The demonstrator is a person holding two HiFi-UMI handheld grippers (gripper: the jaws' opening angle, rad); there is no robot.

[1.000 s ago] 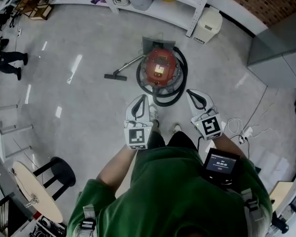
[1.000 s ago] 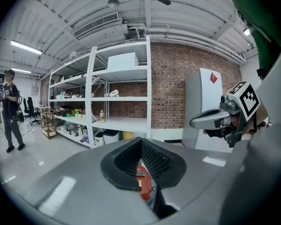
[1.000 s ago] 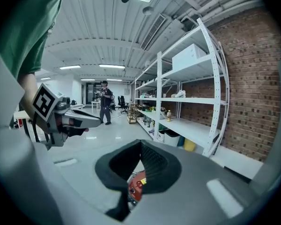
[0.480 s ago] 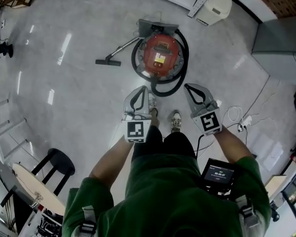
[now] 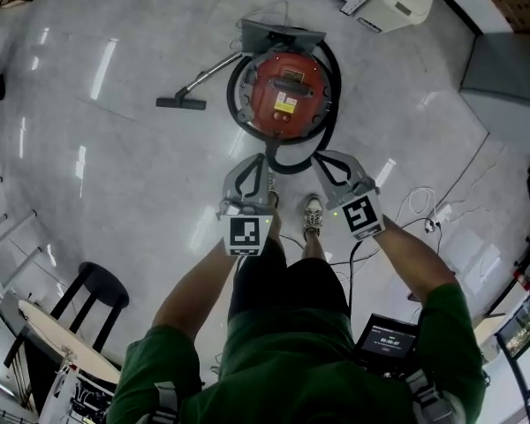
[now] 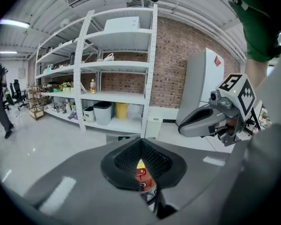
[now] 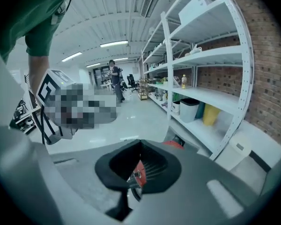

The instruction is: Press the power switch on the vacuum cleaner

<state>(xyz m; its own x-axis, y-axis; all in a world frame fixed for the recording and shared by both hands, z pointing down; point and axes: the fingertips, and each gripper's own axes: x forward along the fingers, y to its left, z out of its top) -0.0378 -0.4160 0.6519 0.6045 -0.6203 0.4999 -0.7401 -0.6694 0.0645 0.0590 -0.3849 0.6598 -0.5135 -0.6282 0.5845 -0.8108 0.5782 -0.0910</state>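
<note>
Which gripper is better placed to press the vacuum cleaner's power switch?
Left, narrowly: both are shut and aimed at the vacuum cleaner, but the left gripper sits nearer its middle than the right gripper.

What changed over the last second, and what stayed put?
The person has stepped toward the vacuum, so the left tool and right tool now show beside its hose in the head view. Nothing was gripped or released: both tools stay shut and empty. Vacuum and floor nozzle have not moved.

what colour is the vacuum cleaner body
Red; the vacuum cleaner shows best in the head view.
</note>
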